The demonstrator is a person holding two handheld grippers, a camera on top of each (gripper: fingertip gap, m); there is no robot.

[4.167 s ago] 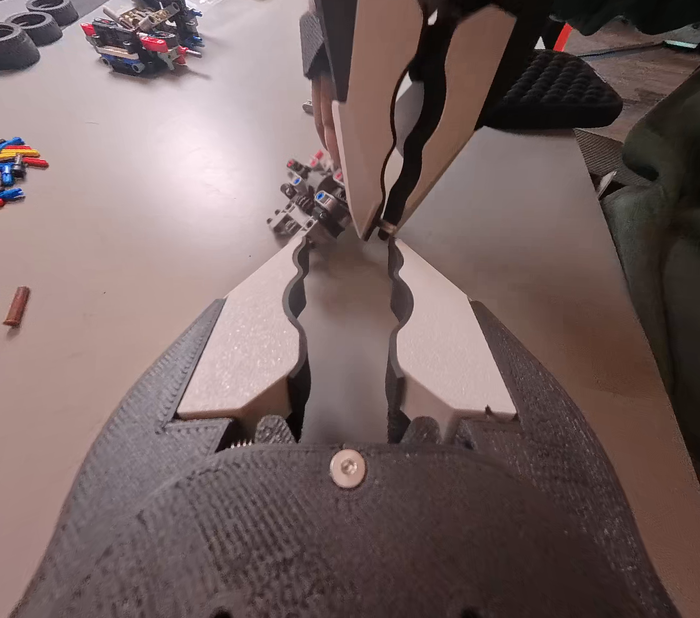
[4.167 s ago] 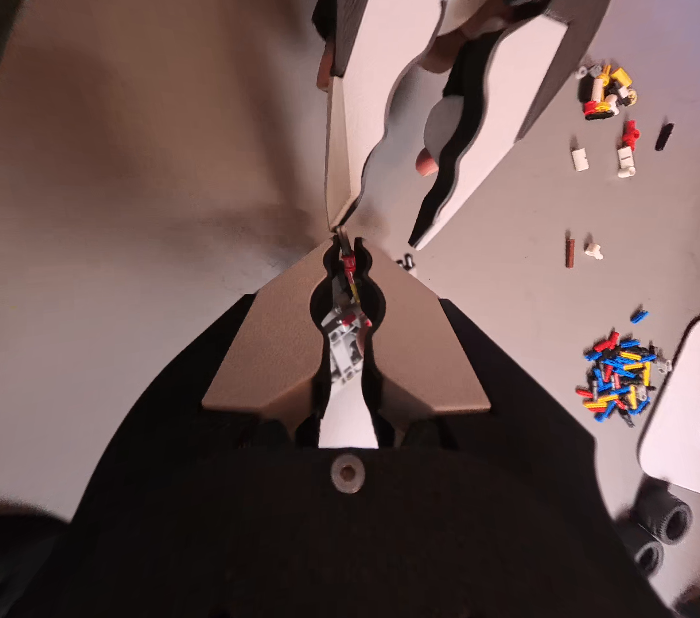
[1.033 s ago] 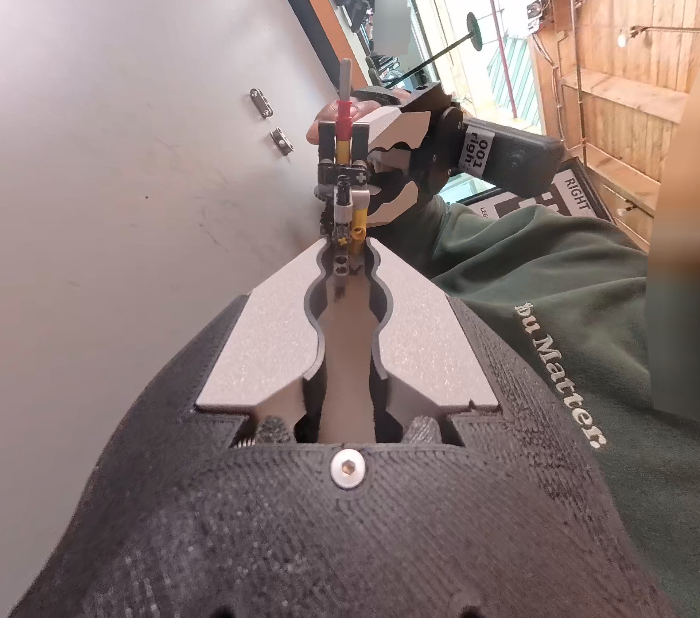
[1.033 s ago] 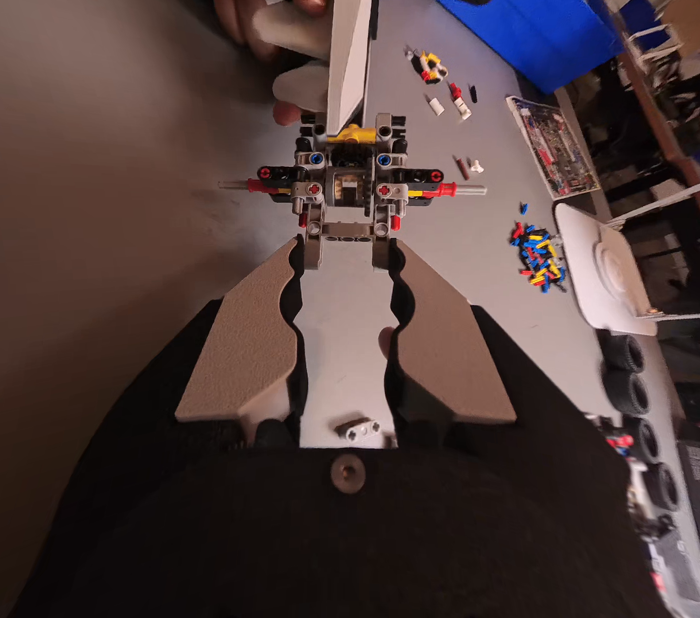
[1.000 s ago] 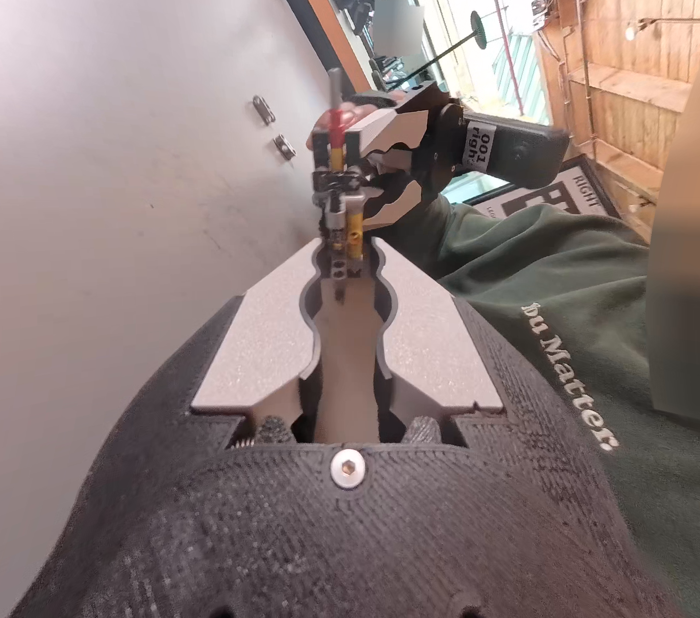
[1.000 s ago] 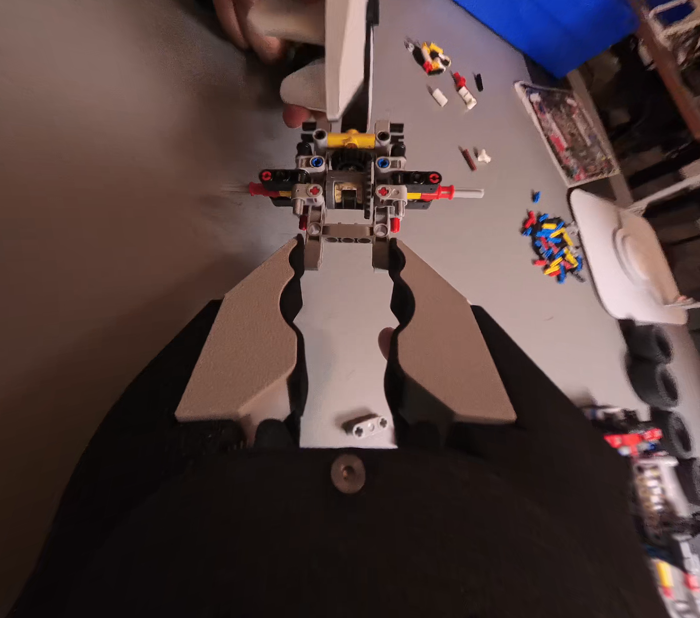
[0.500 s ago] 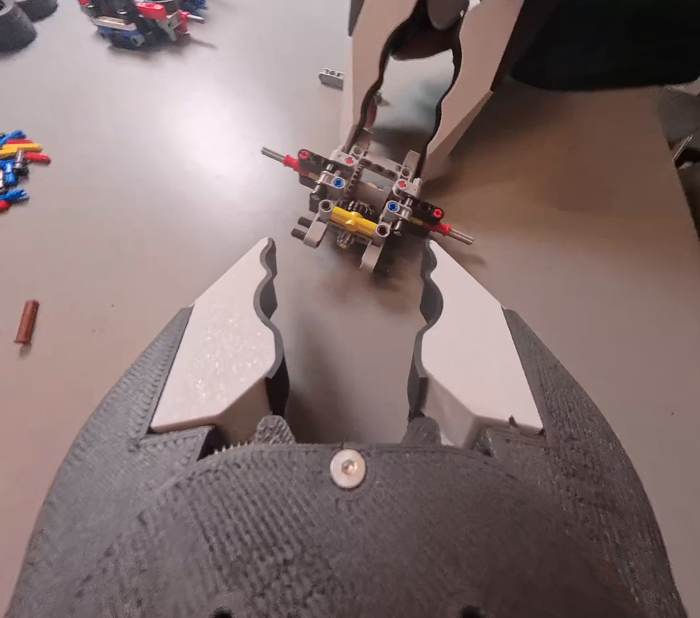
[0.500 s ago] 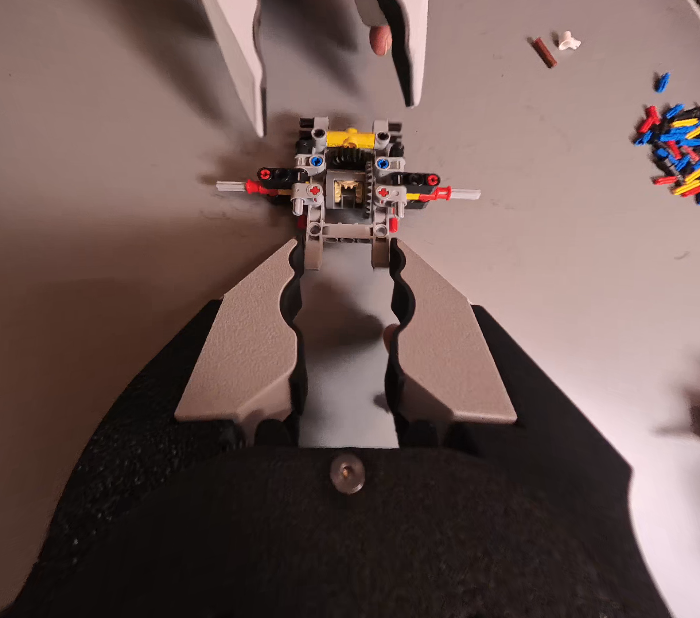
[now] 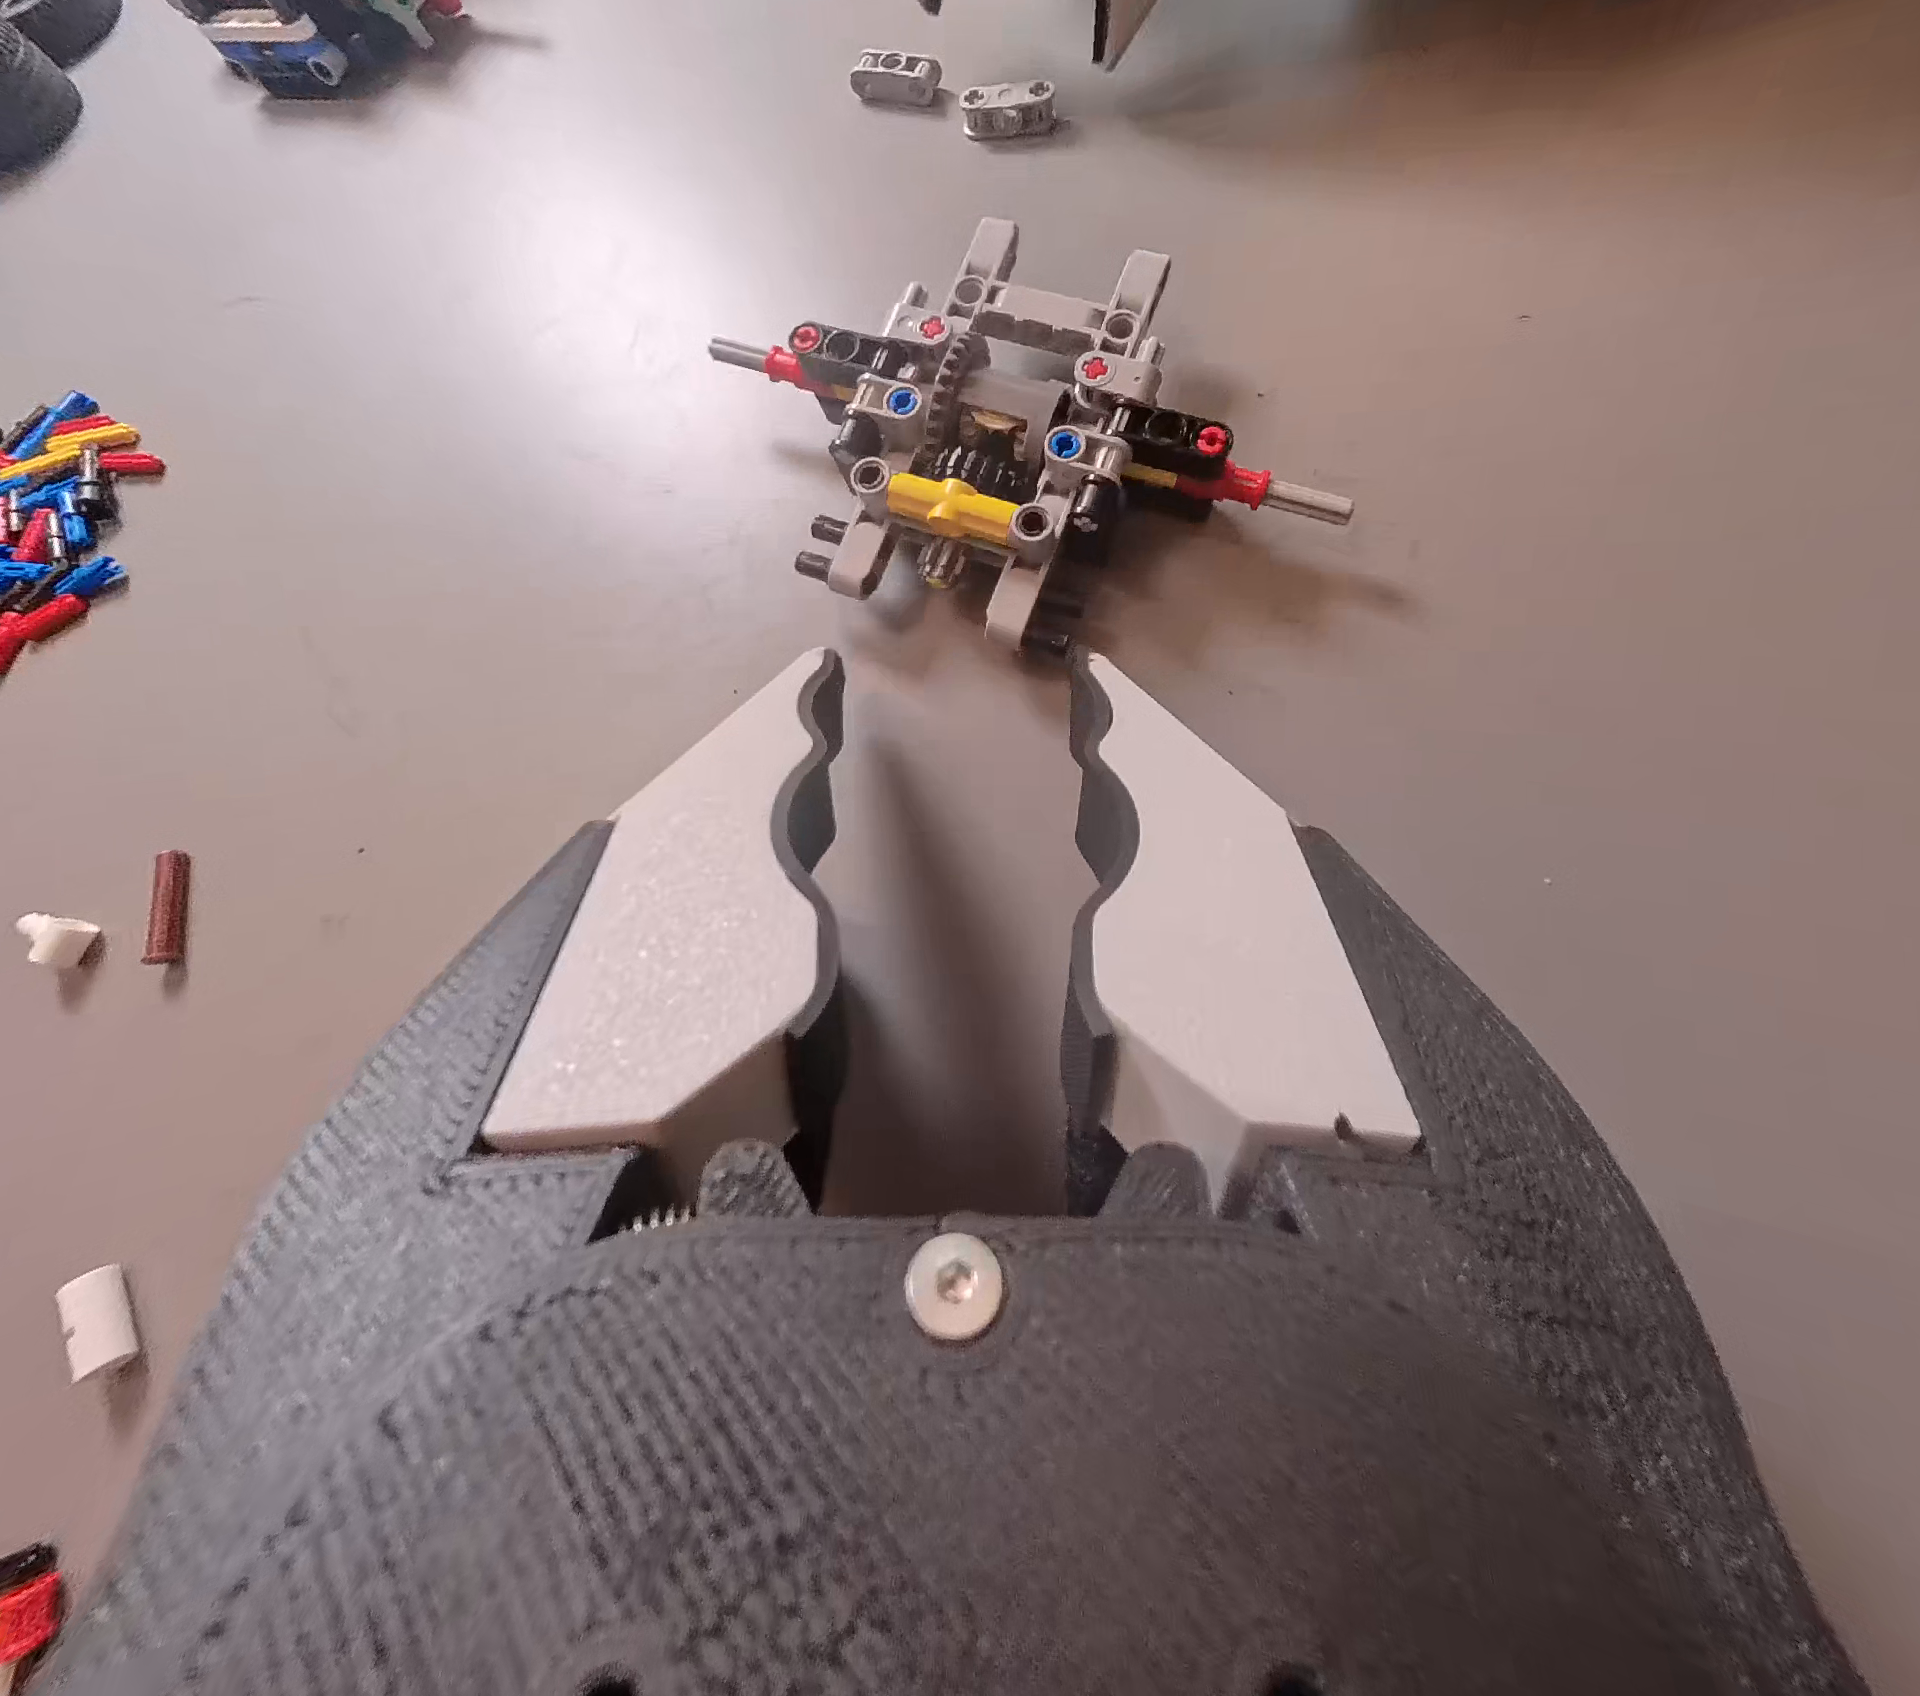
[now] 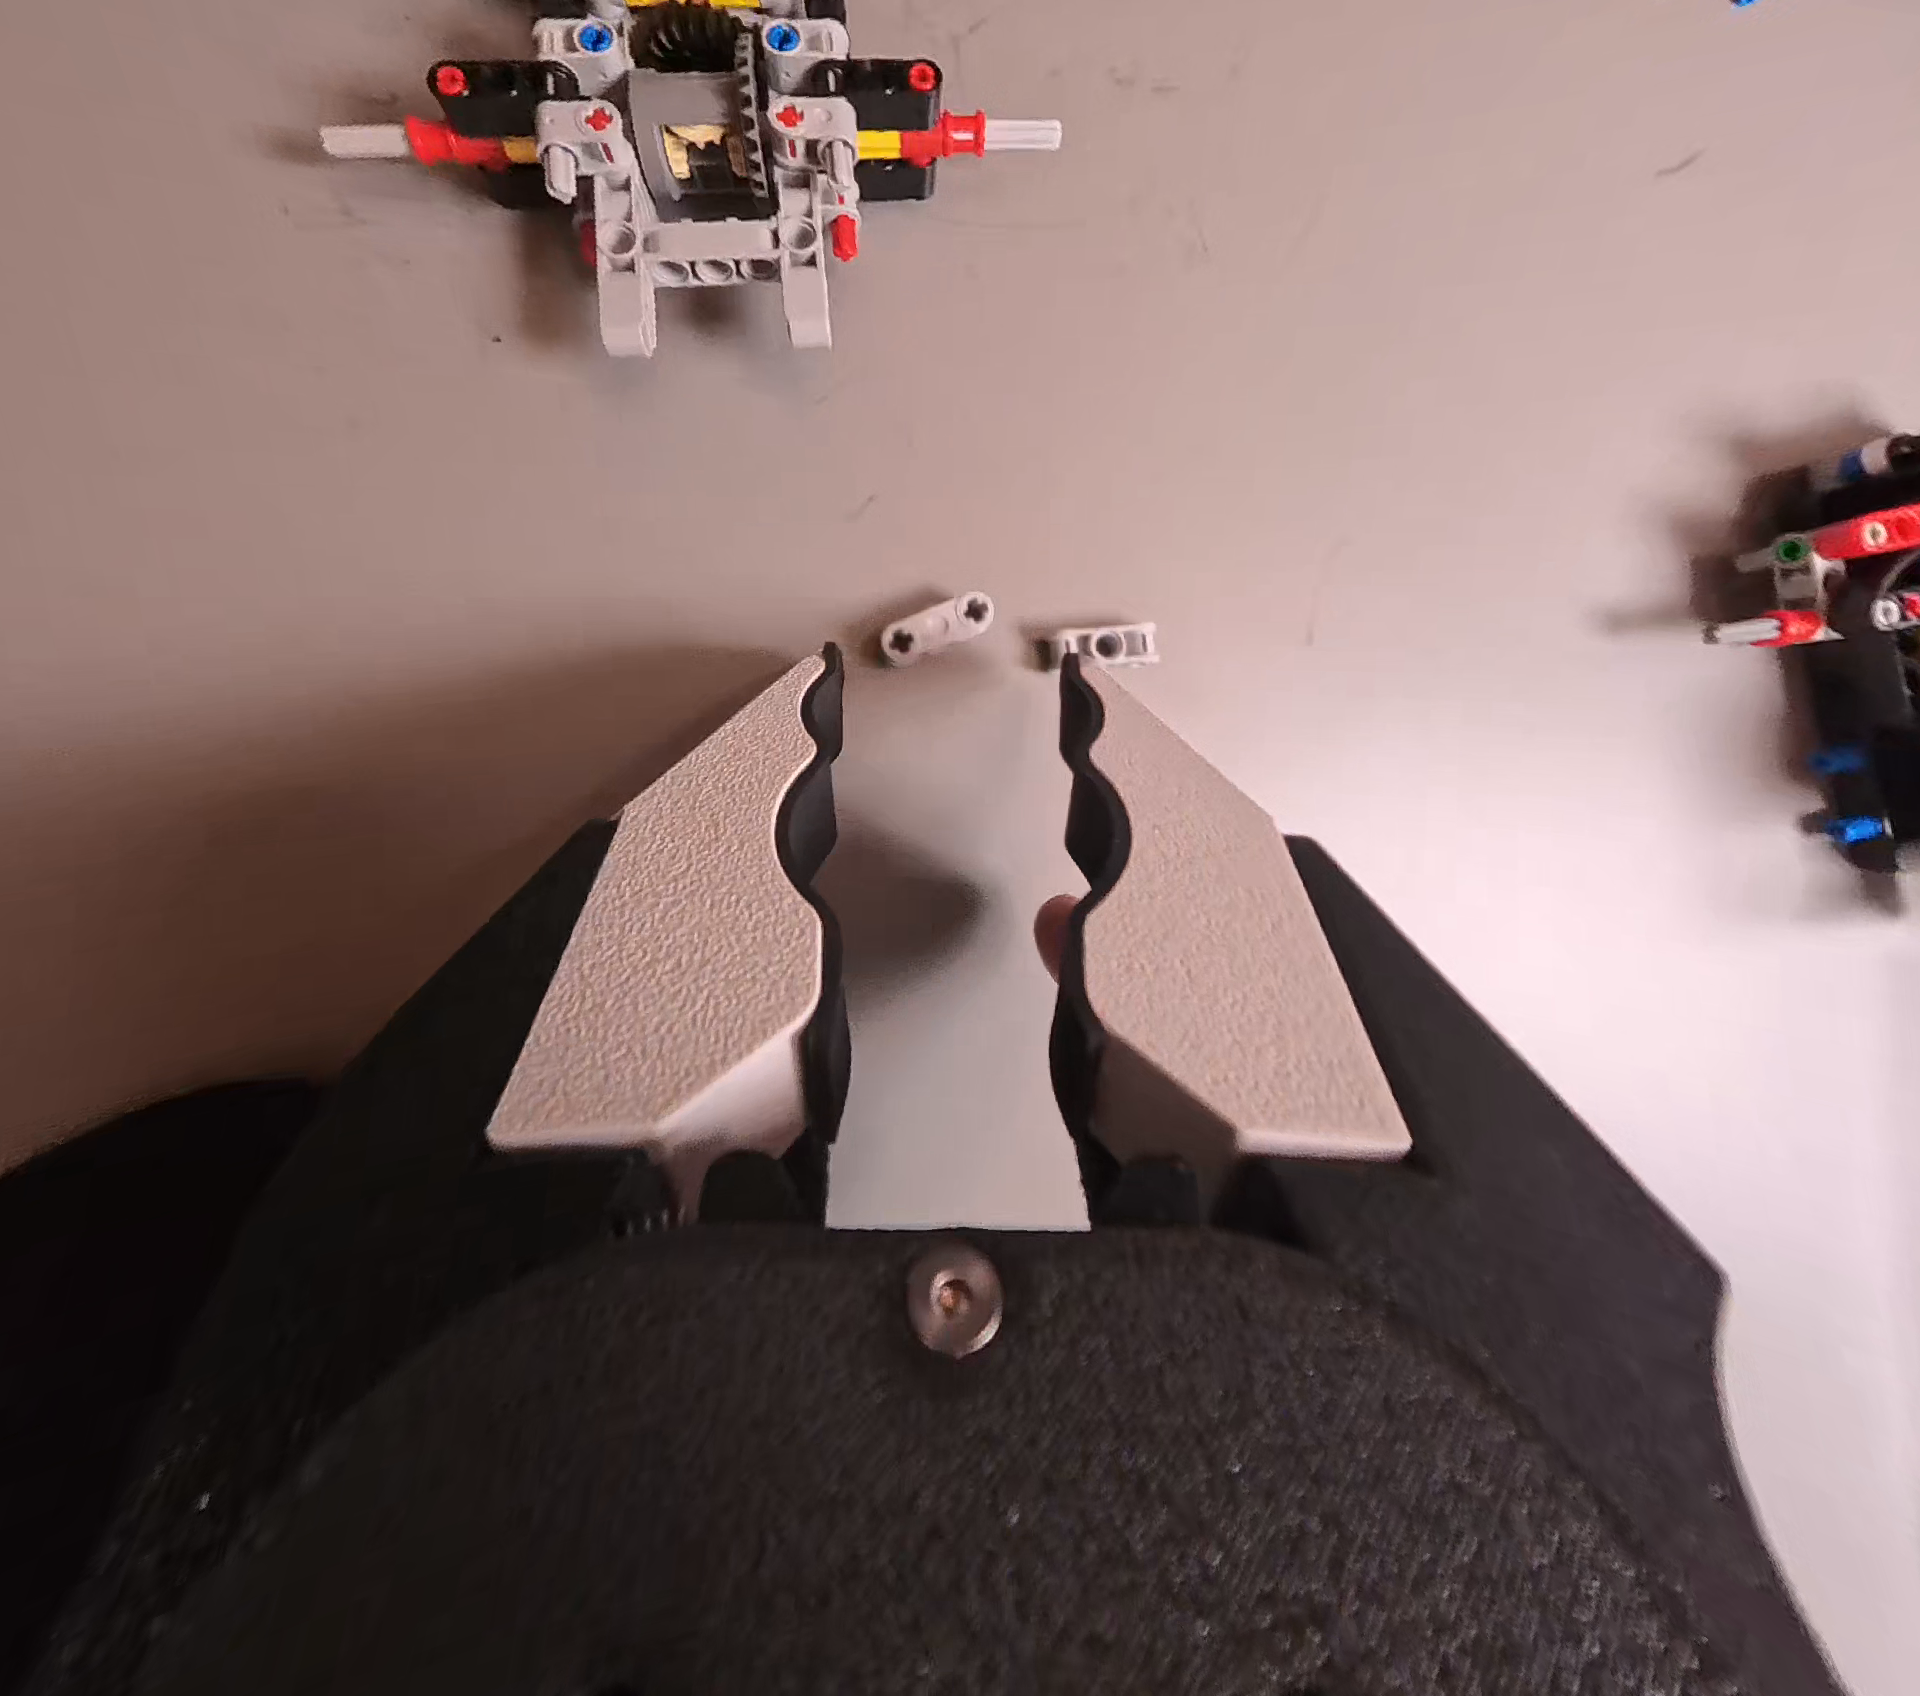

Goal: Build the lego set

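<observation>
A: The gear assembly (image 9: 1003, 441) is left on the surface (image 9: 520, 244), released since a second ago.

B: Both the left gripper (image 9: 951, 670) and right gripper (image 10: 945, 659) are seen spread, empty; two grey connectors (image 10: 935, 628) are approached.

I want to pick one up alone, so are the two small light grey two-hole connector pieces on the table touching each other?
Apart. The right wrist view shows bare table between the left connector and the right connector.

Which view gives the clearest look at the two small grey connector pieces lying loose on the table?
The right wrist view: the two grey connectors lie just beyond the open right hand-held gripper, sharp, their holes visible. The left wrist view shows them farther off and smaller, beyond the brick assembly.
</observation>
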